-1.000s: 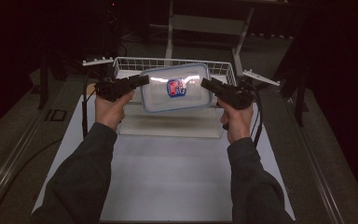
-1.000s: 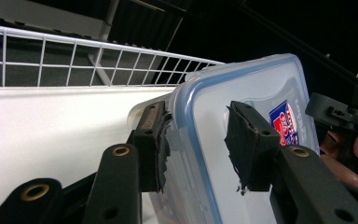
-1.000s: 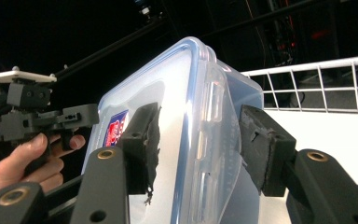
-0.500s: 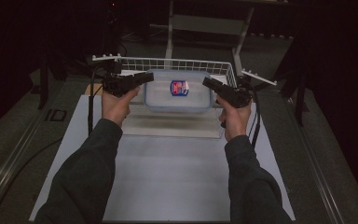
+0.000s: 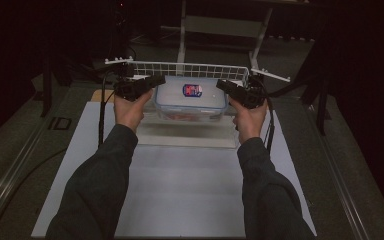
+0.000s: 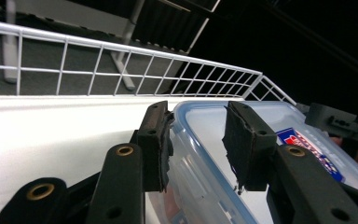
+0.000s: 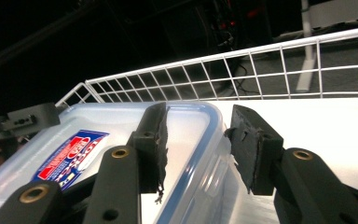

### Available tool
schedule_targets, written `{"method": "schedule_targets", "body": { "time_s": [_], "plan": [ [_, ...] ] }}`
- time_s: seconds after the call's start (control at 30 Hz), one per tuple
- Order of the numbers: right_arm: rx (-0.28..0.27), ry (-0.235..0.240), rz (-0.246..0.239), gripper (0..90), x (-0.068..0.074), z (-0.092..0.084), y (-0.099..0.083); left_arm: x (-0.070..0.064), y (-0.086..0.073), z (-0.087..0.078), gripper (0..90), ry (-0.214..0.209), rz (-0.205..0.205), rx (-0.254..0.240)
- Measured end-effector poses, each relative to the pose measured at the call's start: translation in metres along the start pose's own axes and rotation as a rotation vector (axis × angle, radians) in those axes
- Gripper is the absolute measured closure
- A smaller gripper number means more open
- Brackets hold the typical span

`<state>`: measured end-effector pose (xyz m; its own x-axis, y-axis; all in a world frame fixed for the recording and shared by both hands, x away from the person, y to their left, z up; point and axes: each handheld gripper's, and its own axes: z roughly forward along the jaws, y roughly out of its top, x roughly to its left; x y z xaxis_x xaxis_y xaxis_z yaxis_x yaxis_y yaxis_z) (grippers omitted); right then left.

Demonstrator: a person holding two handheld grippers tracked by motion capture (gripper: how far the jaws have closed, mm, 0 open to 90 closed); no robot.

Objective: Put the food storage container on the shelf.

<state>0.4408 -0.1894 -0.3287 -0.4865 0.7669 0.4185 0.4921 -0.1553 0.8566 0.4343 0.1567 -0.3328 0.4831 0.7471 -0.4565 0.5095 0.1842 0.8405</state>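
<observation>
While apart, both tongs (image 5: 156, 80) astride container (image 5: 191, 97) edges.

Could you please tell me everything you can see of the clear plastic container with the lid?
The plastic container is a translucent rectangular box with rounded corners and a clear lid edged in blue. A red, white and blue label sits on the lid. Something reddish shows dimly inside. It lies level, inside the white wire basket at the far end of the table. The left gripper and right gripper each straddle one end's rim with jaws apart.
</observation>
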Motion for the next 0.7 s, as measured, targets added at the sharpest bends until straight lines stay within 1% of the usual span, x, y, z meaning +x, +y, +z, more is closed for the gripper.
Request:
{"method": "schedule_targets", "body": {
  "time_s": [0.1,0.17,0.2,0.27,0.3,0.33,0.37,0.43,0.53,0.57,0.63,0.67,0.7],
  "plan": [
    [0.003,0.001,-0.013,57.3,0.0,0.0,0.0,-0.001,0.0,0.0,60.6,0.003,0.001,-0.001],
    [-0.004,-0.012,-0.033,57.5,0.002,0.0,0.0,-0.001,0.0,-0.002,61.1,0.005,0.013,-0.002],
    [-0.004,-0.019,-0.04,57.5,0.003,0.0,0.0,-0.001,0.001,-0.005,60.9,-0.006,0.017,-0.012],
    [-0.005,-0.023,-0.05,57.6,0.003,0.0,0.0,-0.002,0.004,-0.013,58.6,-0.029,0.016,-0.05],
    [-0.004,-0.026,-0.058,57.6,0.004,-0.001,0.0,-0.004,0.005,-0.02,58.1,-0.041,0.023,-0.074],
    [-0.004,-0.03,-0.067,57.7,0.005,-0.001,0.0,-0.008,0.005,-0.026,57.8,-0.06,0.039,-0.088],
    [-0.002,-0.032,-0.072,57.7,0.005,-0.001,0.0,-0.013,0.005,-0.031,57.8,-0.074,0.069,-0.087],
    [0.001,-0.033,-0.076,57.8,0.005,0.0,0.001,-0.025,0.003,-0.038,58.0,-0.082,0.145,-0.067],
    [0.003,-0.04,-0.088,57.9,0.006,-0.001,0.001,-0.043,-0.005,-0.046,60.1,-0.097,0.24,-0.027],
    [0.003,-0.042,-0.089,57.9,0.007,-0.001,0.001,-0.05,-0.008,-0.048,61.2,-0.105,0.27,-0.022],
    [0.006,-0.042,-0.088,57.9,0.007,-0.001,0.002,-0.064,-0.015,-0.054,63.5,-0.118,0.331,-0.018],
    [0.006,-0.042,-0.09,57.9,0.007,-0.001,0.002,-0.072,-0.019,-0.057,64.7,-0.131,0.362,-0.024],
    [0.007,-0.042,-0.091,57.9,0.007,-0.001,0.002,-0.078,-0.024,-0.059,67.0,-0.153,0.388,-0.029]
  ]
}}
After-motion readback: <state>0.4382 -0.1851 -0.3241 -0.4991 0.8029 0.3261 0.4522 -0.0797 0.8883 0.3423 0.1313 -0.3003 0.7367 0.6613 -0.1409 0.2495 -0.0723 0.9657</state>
